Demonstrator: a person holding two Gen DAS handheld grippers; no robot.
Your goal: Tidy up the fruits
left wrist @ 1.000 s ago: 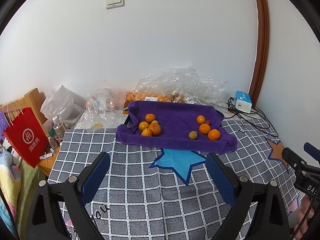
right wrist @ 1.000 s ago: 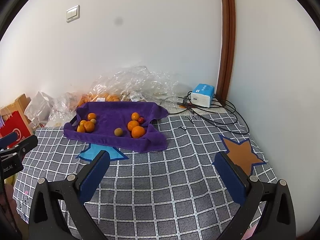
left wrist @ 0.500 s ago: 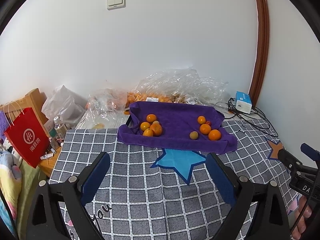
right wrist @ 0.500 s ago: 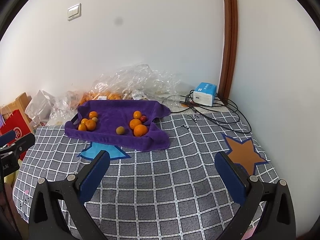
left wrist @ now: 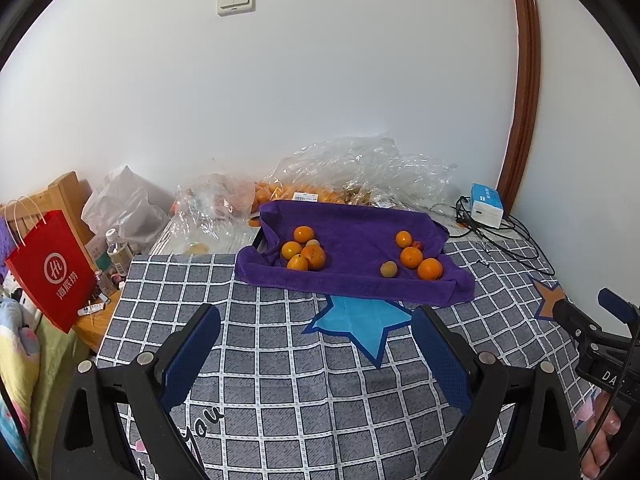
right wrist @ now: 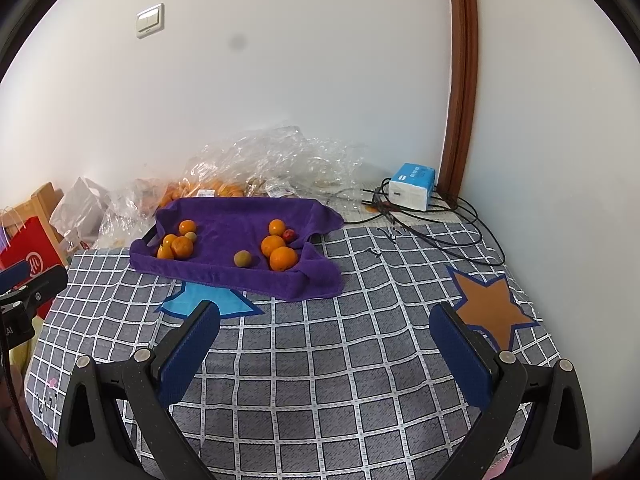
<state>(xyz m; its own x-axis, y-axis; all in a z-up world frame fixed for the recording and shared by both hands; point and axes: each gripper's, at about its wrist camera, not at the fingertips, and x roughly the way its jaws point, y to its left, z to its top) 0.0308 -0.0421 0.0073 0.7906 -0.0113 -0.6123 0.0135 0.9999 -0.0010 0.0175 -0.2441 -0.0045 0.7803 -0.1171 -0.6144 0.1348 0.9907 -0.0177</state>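
A tray draped in a purple towel (left wrist: 352, 236) (right wrist: 240, 224) sits at the far side of the checked table. On its left lies a cluster of oranges (left wrist: 304, 250) (right wrist: 178, 242). On its right lie more oranges (left wrist: 420, 260) (right wrist: 278, 250), a small red fruit (left wrist: 417, 245) (right wrist: 289, 235) and a brownish-green fruit (left wrist: 389, 269) (right wrist: 243, 258). My left gripper (left wrist: 316, 336) is open and empty, well short of the tray. My right gripper (right wrist: 324, 328) is open and empty, also short of it.
Clear plastic bags with more fruit (left wrist: 360, 176) lie behind the tray by the wall. A blue-white box (right wrist: 412, 186) and cables (right wrist: 448, 232) are at the back right. A red paper bag (left wrist: 48, 268) and bottles (left wrist: 118, 254) stand beyond the table's left edge.
Both grippers have drawn back and risen slightly, so the tray sits a little lower in both views. Nothing was grasped; jaws stay open.
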